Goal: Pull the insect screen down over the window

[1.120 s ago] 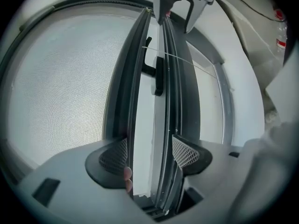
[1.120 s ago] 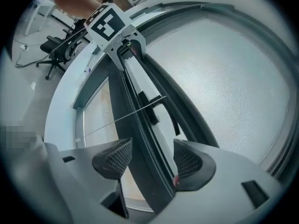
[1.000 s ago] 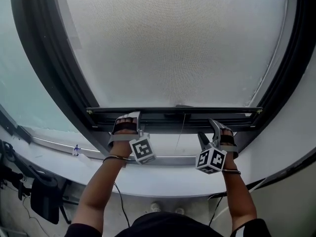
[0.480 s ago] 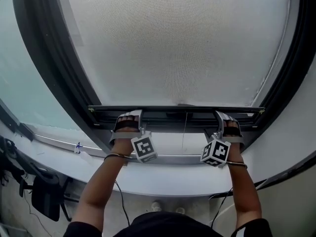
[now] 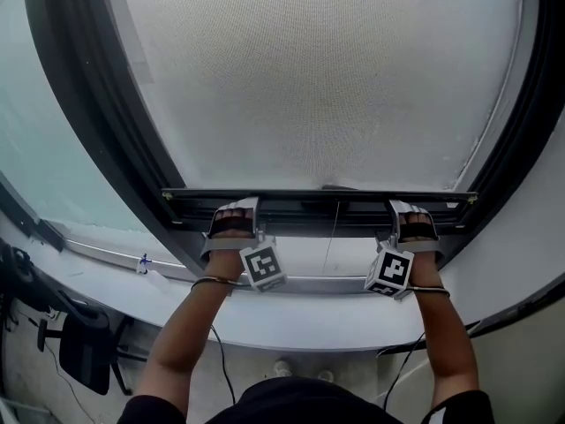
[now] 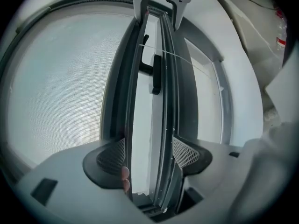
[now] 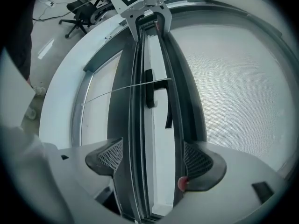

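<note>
The grey mesh insect screen (image 5: 318, 78) covers most of the window, and its dark bottom bar (image 5: 318, 206) hangs a little above the sill. My left gripper (image 5: 233, 212) is shut on the bar left of centre; in the left gripper view (image 6: 149, 153) both pads press the bar (image 6: 169, 101). My right gripper (image 5: 411, 212) straddles the bar right of centre. In the right gripper view (image 7: 152, 155) its jaws stand wide around the bar (image 7: 135, 101), pads at its sides without a clear squeeze. A thin pull cord (image 5: 331, 237) hangs from the bar's middle.
A dark window frame (image 5: 97, 131) runs around the screen, with a glass pane (image 5: 44, 166) to its left. Below the bar lies a white sill (image 5: 291, 321). An office chair (image 5: 84, 352) stands on the floor at lower left. A small black handle (image 7: 148, 87) sits on the bar.
My right gripper has swung up from beside the bar and now straddles it with wider jaws. The left gripper has kept its hold. The bar sits slightly lower.
</note>
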A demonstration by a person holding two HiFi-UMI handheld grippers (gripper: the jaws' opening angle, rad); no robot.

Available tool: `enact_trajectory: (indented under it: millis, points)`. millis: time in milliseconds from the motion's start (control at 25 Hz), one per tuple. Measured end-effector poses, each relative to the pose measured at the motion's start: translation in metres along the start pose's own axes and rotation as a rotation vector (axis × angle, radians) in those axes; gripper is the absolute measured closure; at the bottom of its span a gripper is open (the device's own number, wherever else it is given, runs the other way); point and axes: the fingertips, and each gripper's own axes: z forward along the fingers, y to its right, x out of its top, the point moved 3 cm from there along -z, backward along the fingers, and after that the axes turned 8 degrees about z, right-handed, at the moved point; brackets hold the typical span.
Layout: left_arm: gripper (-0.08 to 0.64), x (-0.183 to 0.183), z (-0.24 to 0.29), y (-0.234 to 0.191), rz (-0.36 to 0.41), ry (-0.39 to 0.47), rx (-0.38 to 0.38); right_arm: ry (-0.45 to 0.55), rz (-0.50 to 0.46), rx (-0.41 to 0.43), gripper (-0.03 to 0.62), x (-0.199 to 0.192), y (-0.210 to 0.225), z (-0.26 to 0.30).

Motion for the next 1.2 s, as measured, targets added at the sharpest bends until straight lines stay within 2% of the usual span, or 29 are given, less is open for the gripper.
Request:
enact_trajectory:
  millis: [160, 400, 600, 720, 840, 1200]
  points:
    - [0.258, -0.003, -0.003, 0.002, -0.002, -0.004, -0.015, 0.008, 0.051, 0.003, 0.213, 0.003, -0.001, -0.003]
    - [0.258, 0.001, -0.008, 0.008, -0.005, 0.011, -0.022, 0.025, 0.065, -0.011, 0.213, 0.001, -0.005, 0.001]
    - [0.258, 0.002, 0.001, 0.023, -0.002, 0.009, -0.057, -0.032, 0.012, 0.074, 0.213, -0.004, -0.022, 0.006]
    - [0.258, 0.004, 0.009, 0.049, -0.002, 0.008, -0.096, -0.04, 0.027, 0.148, 0.213, -0.004, -0.046, 0.009]
    - [0.258, 0.006, 0.015, 0.068, -0.026, 0.012, -0.11, -0.025, 0.045, 0.146, 0.213, -0.004, -0.064, 0.017]
    - [0.258, 0.006, 0.015, 0.071, -0.02, 0.005, -0.103, -0.042, 0.051, 0.169, 0.213, -0.003, -0.063, 0.016]
